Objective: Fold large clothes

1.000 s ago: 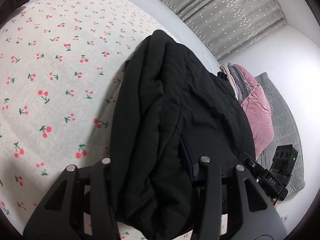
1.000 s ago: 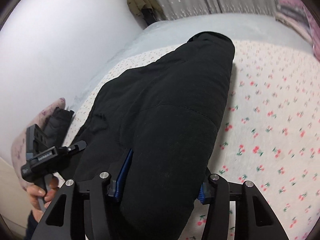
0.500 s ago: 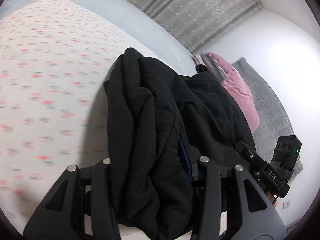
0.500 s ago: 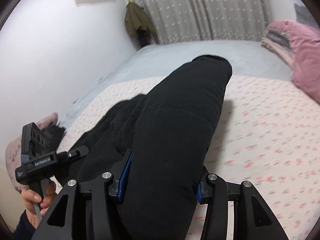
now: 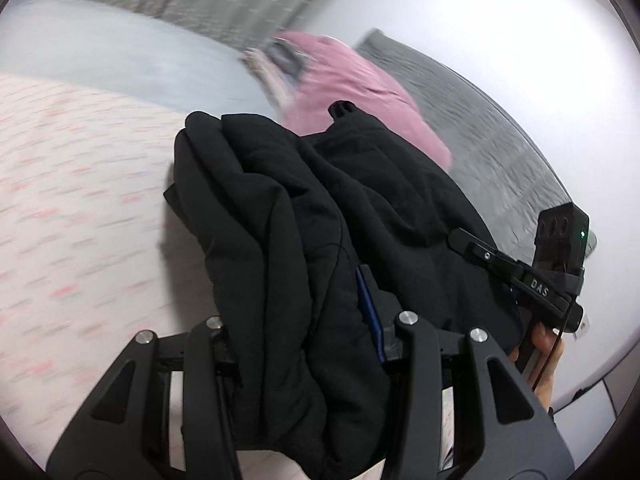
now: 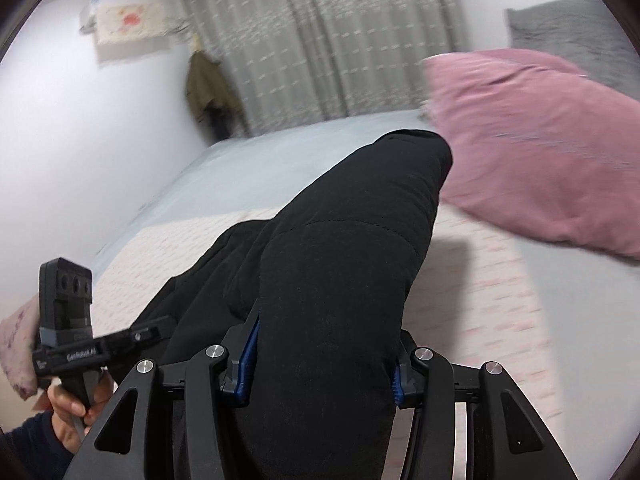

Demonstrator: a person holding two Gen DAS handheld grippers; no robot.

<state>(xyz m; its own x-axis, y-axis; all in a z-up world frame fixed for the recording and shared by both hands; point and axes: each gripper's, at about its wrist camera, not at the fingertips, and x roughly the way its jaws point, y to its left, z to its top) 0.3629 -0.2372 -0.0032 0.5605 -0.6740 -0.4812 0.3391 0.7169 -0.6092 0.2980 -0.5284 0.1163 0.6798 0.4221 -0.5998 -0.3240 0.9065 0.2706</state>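
A large black padded jacket (image 5: 320, 216) is bunched and held up over the cherry-print bedspread (image 5: 72, 216). My left gripper (image 5: 304, 320) is shut on a thick fold of it; the fabric hides its fingertips. My right gripper (image 6: 320, 356) is shut on another thick roll of the same jacket (image 6: 344, 264), which reaches away toward the far side of the bed. The right gripper also shows at the right of the left wrist view (image 5: 520, 276), and the left gripper at the lower left of the right wrist view (image 6: 80, 348).
A pink pillow (image 6: 540, 160) lies on the bed beyond the jacket, with a grey quilt (image 5: 492, 120) behind it. Grey curtains (image 6: 320, 40) hang along the far wall. A green coat (image 6: 208, 84) hangs in the corner. White walls close both sides.
Both grippers have lifted the jacket and swung it toward the pink pillow end of the bed. The views tilted up from the bedspread to the walls and curtains. Both grips are unchanged.
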